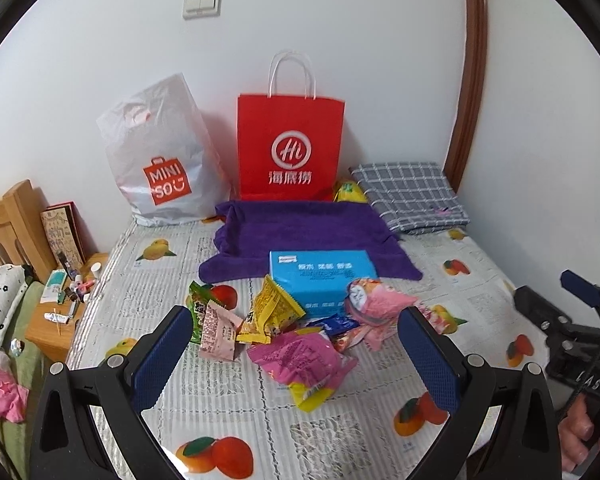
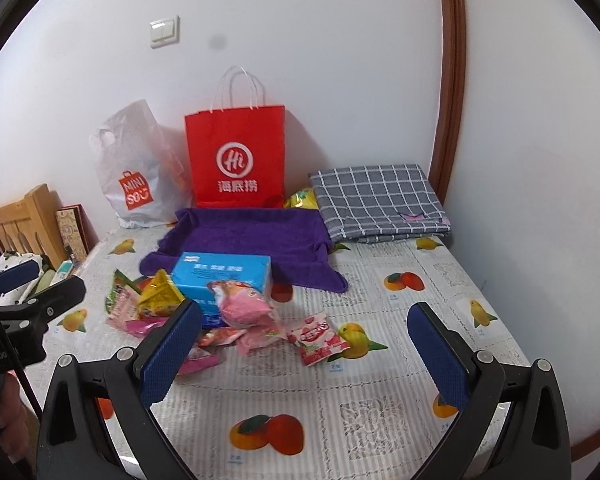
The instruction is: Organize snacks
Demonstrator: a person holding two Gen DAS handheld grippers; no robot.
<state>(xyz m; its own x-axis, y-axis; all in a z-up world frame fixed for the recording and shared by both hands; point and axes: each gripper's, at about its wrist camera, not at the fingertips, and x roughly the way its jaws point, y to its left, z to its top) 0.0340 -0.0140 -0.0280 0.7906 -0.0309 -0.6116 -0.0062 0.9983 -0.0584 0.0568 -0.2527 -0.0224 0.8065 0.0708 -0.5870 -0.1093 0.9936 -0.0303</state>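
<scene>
Both claws hover over the bed (image 1: 228, 408), nothing gripped. Far left at the wall: white plastic bag (image 1: 160, 160), then the red paper bag (image 1: 290, 148), both upright and well apart from the snack pile. Purple towel (image 1: 300, 236) lies in front of the red bag, with the blue tissue box (image 1: 320, 280) on its near edge. My left claw (image 1: 296, 356) is wide open and empty, pads either side of the pile: green packet (image 1: 198, 312) and pale pink packet (image 1: 220, 328) by the left pad, yellow packet (image 1: 274, 312) in the middle, big magenta packet (image 1: 304, 360) nearest me, round pink packet (image 1: 374, 302) leaning on the box at right. My right claw (image 2: 308, 352) is also wide and empty, sitting right of the pile; the strawberry packet (image 2: 318, 338) lies alone just beyond it. Step in hand looks like the first pick. Best bet, I think: left claw takes the magenta packet, since it is on top and closest. Come down over a crimped edge and close slowly, because foil bags slip and puff. Don't drag neighbours, they overlap. Right claw could take the loose strawberry packet. Where they go is unclear, probably a bag or the towel. Folded plaid cloth (image 1: 410, 196) at far right is out of the way.
</scene>
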